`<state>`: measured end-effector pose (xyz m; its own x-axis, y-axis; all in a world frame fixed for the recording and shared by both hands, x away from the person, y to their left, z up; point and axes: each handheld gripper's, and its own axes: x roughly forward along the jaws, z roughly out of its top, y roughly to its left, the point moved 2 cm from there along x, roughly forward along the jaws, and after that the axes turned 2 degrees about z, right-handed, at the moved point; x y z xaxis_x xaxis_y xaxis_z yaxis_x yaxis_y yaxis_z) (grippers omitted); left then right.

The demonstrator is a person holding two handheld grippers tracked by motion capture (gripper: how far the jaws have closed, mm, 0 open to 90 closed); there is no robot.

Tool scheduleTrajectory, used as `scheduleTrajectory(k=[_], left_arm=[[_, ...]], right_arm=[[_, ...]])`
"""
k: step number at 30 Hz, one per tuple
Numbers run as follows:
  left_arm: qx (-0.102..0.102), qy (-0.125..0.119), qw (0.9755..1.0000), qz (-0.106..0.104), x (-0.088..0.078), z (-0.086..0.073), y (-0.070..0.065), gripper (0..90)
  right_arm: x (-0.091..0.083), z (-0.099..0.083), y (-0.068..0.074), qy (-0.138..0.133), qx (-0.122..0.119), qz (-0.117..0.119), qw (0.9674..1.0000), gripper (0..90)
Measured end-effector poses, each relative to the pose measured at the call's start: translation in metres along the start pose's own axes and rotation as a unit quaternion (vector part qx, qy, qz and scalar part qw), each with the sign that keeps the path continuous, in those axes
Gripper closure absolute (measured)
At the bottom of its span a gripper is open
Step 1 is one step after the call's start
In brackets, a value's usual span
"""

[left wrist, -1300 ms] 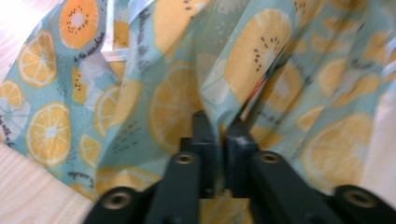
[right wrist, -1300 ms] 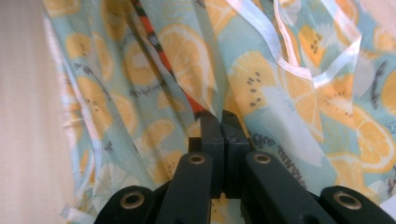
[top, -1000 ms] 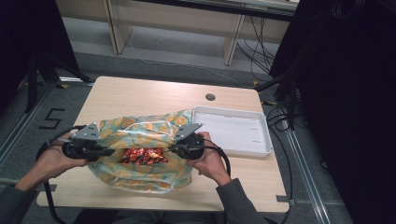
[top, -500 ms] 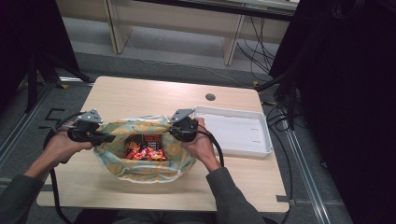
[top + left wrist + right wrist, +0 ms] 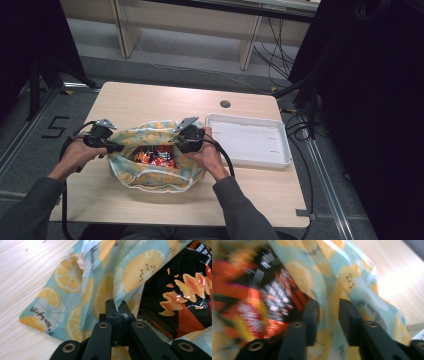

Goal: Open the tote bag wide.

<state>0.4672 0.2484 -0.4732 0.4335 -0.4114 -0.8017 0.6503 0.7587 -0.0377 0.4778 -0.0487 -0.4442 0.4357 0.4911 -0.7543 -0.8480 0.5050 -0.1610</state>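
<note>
A cloth bag [image 5: 150, 175] printed with lemon slices lies at the table's near middle, its mouth open. Orange and black snack packets [image 5: 155, 156] lie inside it. My left gripper [image 5: 116, 146] is shut on the bag's left rim; in the left gripper view the jaws [image 5: 119, 307] pinch a fold of the fabric [image 5: 72, 285] beside a packet [image 5: 180, 297]. My right gripper [image 5: 179, 145] is at the right rim. Its jaws have just been opening: in the right gripper view they [image 5: 327, 307] stand apart with the fabric [image 5: 352, 282] loose between them.
A white tray [image 5: 250, 150] stands at the table's right side, just right of my right hand. A round cable hole [image 5: 225, 104] is near the far edge. Bare wood [image 5: 150, 102] lies beyond the bag. Cables trail from both grippers.
Both hands have carried the bag away from the table's near edge and lowered it. The right jaws, shut on the rim before, now stand apart.
</note>
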Motion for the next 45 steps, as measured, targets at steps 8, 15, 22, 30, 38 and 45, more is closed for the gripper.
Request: scheduleTrajectory(k=[8,15,22,30,38,45], left_arm=[[-0.006,-0.001,1.0,-0.001,-0.003,0.002,-0.002,89.4],[0.0,-0.006,0.9999,-0.008,-0.002,0.004,-0.004,89.3],[-0.012,-0.018,0.9997,-0.008,-0.003,0.007,-0.004,89.3],[0.003,-0.005,1.0,0.003,0.005,0.004,-0.006,89.4],[0.021,0.009,0.9997,0.013,0.006,0.002,-0.009,89.3],[0.028,0.006,0.9995,0.013,0.004,0.003,-0.015,89.2]], right_arm=[[-0.04,0.011,0.051,-0.06,0.0,0.112,0.9918,65.6],[0.0,0.009,0.079,-0.015,-0.022,0.151,0.9881,63.2],[0.006,0.008,0.106,0.005,-0.089,0.203,0.9751,90.0],[0.015,-0.015,0.157,0.056,-0.149,0.263,0.9515,90.0],[0.006,-0.012,0.137,0.033,-0.087,0.256,0.9623,79.0],[-0.033,-0.009,0.077,-0.022,-0.042,0.146,0.9882,85.7]])
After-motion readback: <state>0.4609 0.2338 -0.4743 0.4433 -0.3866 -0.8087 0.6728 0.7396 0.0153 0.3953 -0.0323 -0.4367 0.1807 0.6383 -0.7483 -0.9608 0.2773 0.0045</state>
